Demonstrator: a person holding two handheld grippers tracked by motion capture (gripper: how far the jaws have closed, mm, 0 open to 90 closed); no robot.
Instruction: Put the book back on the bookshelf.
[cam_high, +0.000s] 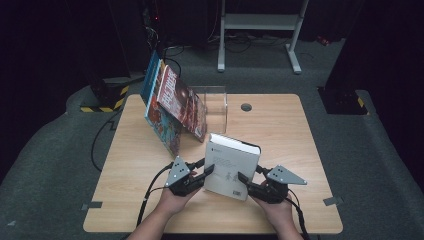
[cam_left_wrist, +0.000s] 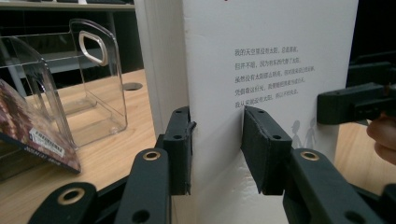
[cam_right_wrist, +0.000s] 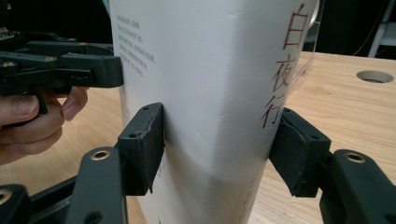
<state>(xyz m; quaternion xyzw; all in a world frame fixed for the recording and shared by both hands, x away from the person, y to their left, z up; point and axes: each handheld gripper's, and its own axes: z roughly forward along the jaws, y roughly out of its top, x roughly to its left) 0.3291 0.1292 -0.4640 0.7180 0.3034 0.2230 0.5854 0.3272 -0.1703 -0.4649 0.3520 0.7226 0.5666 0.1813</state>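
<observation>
The counter (cam_high: 280, 120) carries leaning books (cam_high: 172, 102) and a clear stand (cam_high: 216, 102) at eleven o'clock. A white book (cam_high: 231, 167), tilted upright near six o'clock, is grasped by the jaws of the left gripper (cam_high: 206, 175) and right gripper (cam_high: 246, 181). The lift is likely in hand; next, carry it level toward the stand.

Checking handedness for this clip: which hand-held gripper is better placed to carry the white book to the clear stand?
Left, probably. The left hand-held gripper clamps the white book on the side nearer the clear stand and the leaning books. The right hand-held gripper grips the spine edge, farther away.
</observation>
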